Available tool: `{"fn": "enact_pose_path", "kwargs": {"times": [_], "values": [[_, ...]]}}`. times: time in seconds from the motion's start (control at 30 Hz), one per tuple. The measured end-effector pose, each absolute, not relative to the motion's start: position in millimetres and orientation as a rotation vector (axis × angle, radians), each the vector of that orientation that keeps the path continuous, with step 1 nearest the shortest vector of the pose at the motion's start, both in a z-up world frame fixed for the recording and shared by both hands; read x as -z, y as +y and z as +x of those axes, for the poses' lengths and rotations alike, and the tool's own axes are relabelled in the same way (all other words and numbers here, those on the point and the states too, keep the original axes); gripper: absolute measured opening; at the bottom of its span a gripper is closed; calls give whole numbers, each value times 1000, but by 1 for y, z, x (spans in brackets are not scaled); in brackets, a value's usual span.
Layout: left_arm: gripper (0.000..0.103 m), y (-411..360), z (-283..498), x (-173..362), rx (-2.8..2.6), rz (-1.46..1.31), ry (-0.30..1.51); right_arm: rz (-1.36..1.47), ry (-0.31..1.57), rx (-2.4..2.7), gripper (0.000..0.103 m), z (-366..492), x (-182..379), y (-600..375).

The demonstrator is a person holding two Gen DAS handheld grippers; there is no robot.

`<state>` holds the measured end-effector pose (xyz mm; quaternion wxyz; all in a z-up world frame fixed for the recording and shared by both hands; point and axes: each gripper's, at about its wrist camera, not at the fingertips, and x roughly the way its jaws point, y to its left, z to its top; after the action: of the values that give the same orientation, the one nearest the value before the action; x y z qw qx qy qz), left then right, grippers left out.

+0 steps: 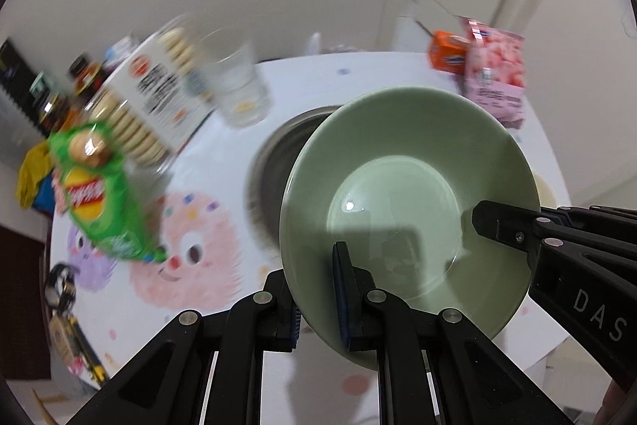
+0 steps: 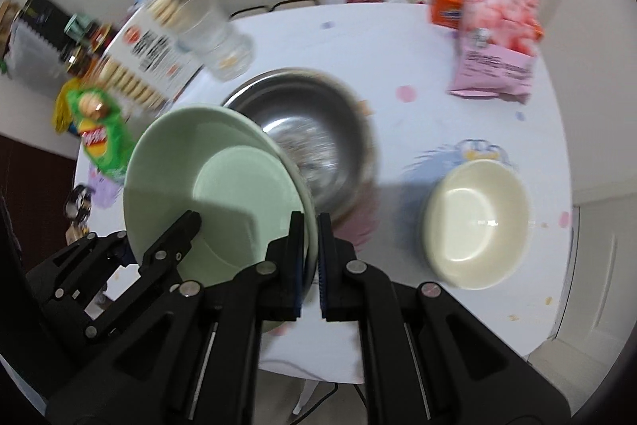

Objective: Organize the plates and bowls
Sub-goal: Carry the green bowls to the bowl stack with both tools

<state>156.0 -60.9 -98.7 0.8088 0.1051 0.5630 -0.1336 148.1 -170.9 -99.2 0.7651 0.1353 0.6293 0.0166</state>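
Note:
A pale green plate (image 1: 398, 186) hangs tilted above the table, held at two sides of its rim. My left gripper (image 1: 314, 285) is shut on the near rim in the left wrist view. My right gripper (image 2: 309, 226) is shut on the plate's (image 2: 223, 162) right rim. A finger (image 1: 493, 222) of the right gripper reaches over the plate's inside. Just beyond the plate a steel bowl (image 2: 314, 122) sits on the table, and in the left wrist view the plate partly hides it. A cream bowl (image 2: 477, 222) stands to the right.
The round white table (image 2: 358, 38) has cartoon prints. On it are a clear glass (image 2: 215, 38), a cookie box (image 2: 151, 62), a green chips bag (image 2: 99, 134), a pink snack bag (image 2: 497, 42) and an orange box (image 2: 446, 2). Jars stand far left.

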Motion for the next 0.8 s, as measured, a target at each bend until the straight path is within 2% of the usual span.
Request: {"fn": "enact_pose_path", "kwargs": {"times": [0.4, 0.8], "values": [[14, -175, 152, 104, 442, 320, 1204, 397, 1355, 133, 8, 127, 101, -279], [14, -231, 137, 136, 484, 383, 1270, 483, 1421, 185, 8, 105, 132, -336]]}}
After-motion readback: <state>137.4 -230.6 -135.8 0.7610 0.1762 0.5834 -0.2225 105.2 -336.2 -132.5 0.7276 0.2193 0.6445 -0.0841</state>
